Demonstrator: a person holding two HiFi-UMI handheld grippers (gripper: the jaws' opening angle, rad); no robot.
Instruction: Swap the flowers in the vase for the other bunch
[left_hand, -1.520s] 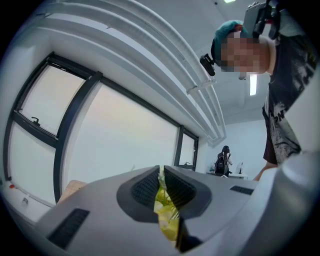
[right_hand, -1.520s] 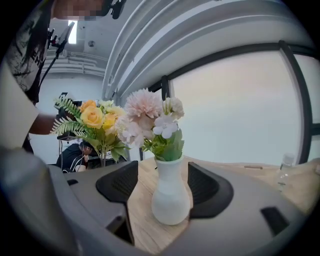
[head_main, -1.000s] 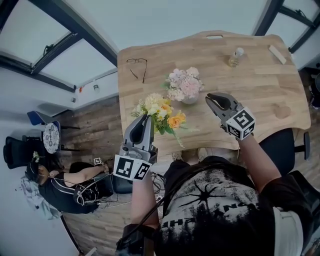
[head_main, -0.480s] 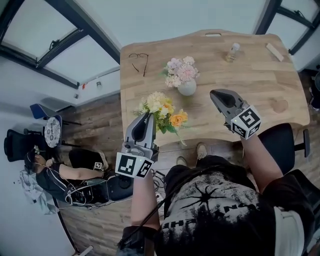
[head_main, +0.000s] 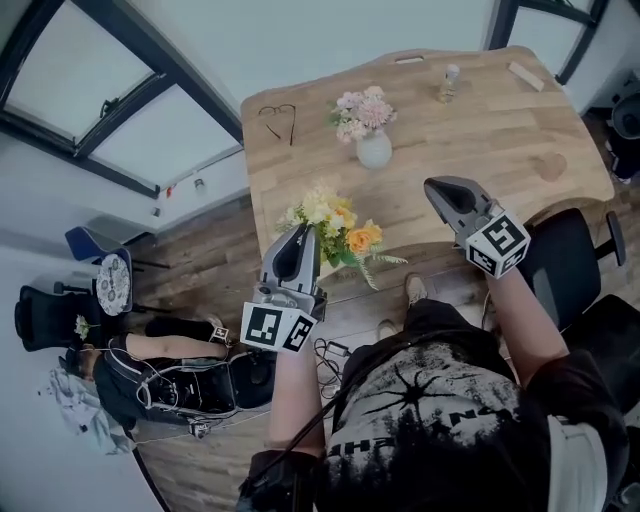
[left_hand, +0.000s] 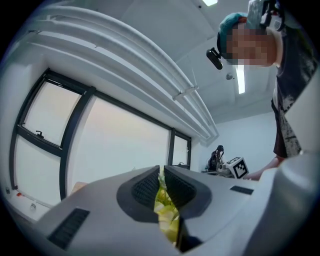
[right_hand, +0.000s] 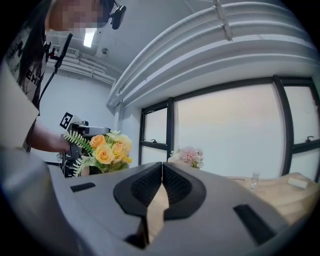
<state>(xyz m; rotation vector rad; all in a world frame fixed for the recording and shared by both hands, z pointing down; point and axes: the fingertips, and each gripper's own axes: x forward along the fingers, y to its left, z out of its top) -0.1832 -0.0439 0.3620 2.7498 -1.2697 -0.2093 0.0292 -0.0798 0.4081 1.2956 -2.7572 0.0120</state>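
Your left gripper (head_main: 300, 232) clamped on yellow bunch (head_main: 335, 225), blooms over near edge of table (head_main: 480, 140); its own view shows only yellow-green bits pinched between pads. Your right gripper (head_main: 432, 185) closed, nothing between jaws; its view catches both bunches side on. Pink flowers (head_main: 360, 110) in white vase (head_main: 374, 150) mid-table; vase itself visible only from head view

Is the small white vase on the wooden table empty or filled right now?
Filled: the pink and white flower bunch stands in the white vase, upright on the wooden table.
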